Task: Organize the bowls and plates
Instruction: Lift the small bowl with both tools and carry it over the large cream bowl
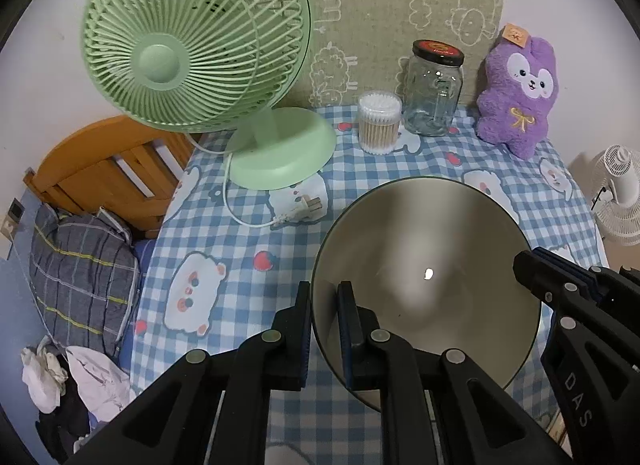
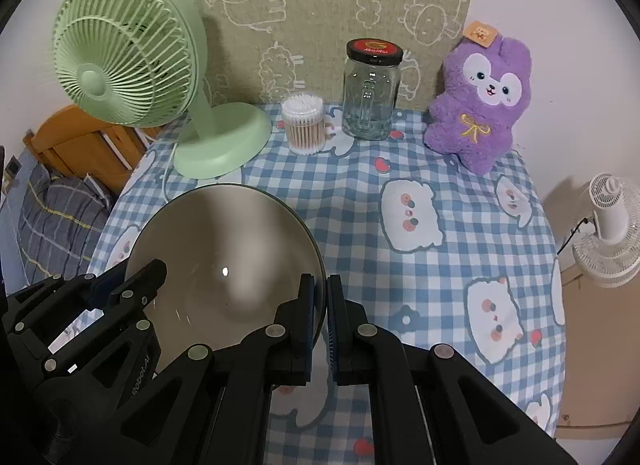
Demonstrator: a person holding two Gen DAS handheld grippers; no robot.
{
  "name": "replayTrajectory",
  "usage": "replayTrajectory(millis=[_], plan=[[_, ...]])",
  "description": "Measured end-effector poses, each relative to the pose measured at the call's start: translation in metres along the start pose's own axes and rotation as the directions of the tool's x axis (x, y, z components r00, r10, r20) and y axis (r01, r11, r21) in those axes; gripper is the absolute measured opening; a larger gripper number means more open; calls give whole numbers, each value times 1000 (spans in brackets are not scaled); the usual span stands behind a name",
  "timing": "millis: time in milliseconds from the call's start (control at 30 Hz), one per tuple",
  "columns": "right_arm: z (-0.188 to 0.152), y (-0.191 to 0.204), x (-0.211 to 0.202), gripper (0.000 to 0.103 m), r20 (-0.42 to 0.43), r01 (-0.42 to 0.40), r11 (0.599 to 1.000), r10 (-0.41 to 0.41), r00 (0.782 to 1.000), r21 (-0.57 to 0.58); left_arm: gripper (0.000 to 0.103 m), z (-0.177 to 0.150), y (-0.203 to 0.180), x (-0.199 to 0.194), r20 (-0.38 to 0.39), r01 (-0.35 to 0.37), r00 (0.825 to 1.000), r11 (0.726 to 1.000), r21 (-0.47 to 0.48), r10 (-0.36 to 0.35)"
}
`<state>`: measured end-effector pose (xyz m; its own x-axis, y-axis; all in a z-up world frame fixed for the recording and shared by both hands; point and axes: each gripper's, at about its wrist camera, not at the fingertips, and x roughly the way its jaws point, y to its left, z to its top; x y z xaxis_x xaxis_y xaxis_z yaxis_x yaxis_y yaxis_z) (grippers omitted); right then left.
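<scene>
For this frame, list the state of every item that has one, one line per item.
Metal bowl: empty, gripped at opposite rims by both grippers.
Left gripper: shut on the bowl's rim.
Right gripper: shut on the bowl's rim.
Glass jar: upright, lid on, looks empty.
Cotton swab tub: upright, full.
Green fan: upright, unplugged.
Plush toy: standing against the wall.

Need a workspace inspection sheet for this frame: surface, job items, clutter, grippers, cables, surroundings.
Surface: table under blue checked cloth with bear prints.
Job's things: one grey bowl, gripped at opposite rims; no plates seen.
Clutter: green fan, cotton swab tub, lidded glass jar, purple plush along the back.
Grippers: left gripper and right gripper each shut on the bowl's rim.
Cables: fan cord, plug lying loose on the cloth.
Surroundings: bed with pillow left, white fan right.
</scene>
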<state>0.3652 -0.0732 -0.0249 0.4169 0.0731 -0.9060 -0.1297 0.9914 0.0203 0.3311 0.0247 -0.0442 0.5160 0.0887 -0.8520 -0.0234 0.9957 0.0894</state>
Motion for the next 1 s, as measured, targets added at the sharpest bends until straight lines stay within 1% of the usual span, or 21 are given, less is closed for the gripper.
replayTrajectory(millis=[467, 800, 1000], plan=[[-32, 5, -52, 8, 37, 4, 1000, -3, 999, -5, 9, -31, 0, -48, 35, 2, 999, 1000, -6, -2], [-56, 9, -78, 8, 46, 5, 1000, -5, 999, -1, 9, -57, 0, -74, 45, 6, 999, 1000, -16, -5], [-73, 11, -96, 8, 57, 16, 1000, -16, 998, -9, 9, -72, -2, -89, 57, 7, 998, 1000, -3, -7]])
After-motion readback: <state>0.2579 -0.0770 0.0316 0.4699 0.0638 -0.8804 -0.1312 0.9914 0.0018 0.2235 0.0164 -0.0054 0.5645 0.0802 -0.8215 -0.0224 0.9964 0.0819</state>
